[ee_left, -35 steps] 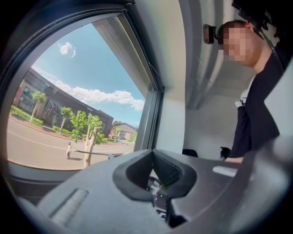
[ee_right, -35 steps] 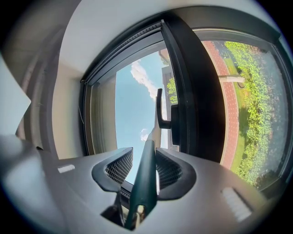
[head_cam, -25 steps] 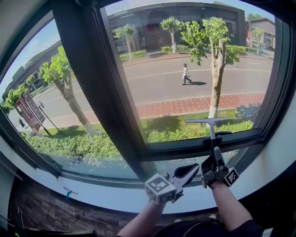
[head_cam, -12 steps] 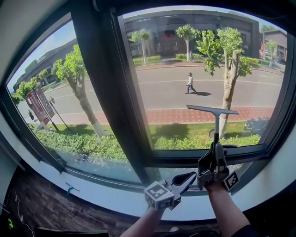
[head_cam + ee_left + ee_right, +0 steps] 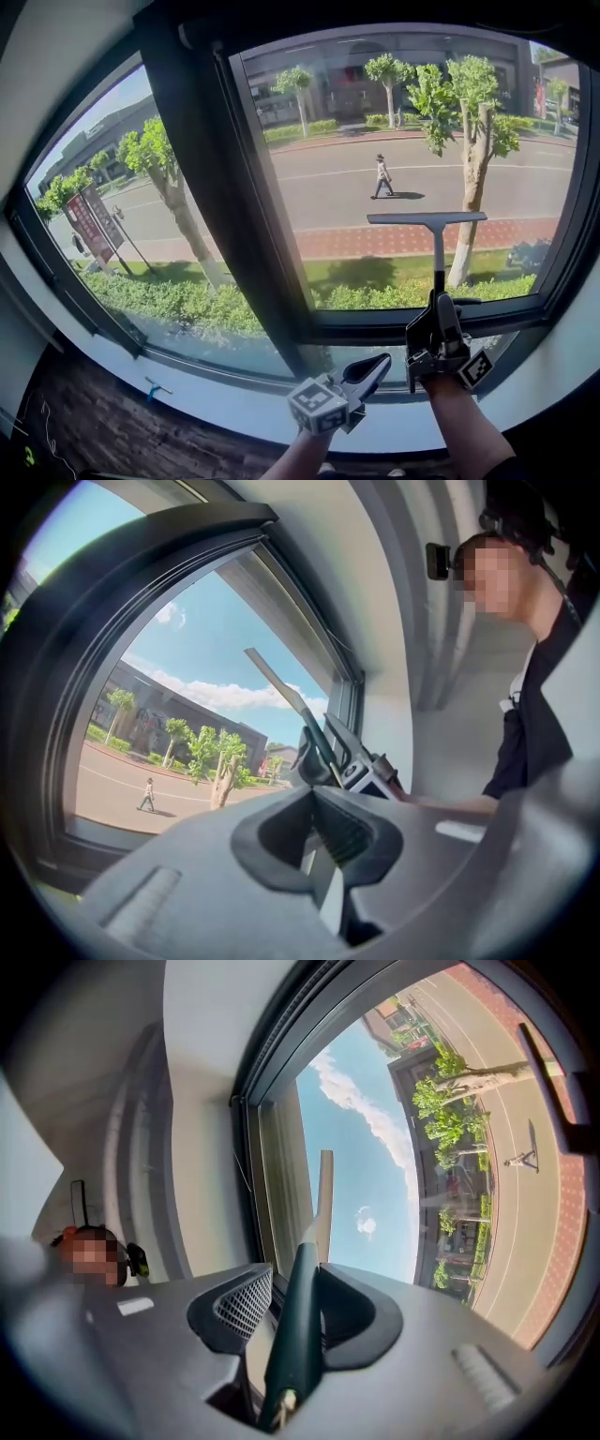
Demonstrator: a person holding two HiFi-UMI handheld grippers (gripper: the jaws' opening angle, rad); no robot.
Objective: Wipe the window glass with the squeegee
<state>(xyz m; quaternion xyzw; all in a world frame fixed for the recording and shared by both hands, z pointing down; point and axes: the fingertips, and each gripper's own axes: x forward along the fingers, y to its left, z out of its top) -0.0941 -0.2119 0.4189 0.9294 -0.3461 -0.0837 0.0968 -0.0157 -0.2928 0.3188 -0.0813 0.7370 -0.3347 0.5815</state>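
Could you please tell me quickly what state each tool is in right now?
Left tool: closed, holding nothing.
Right tool: closed on the squeegee handle.

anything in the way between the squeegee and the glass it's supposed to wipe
Nothing visible does. The right gripper holds the squeegee up at the right window pane, with no object between them. The left gripper sits lower, off to the side.
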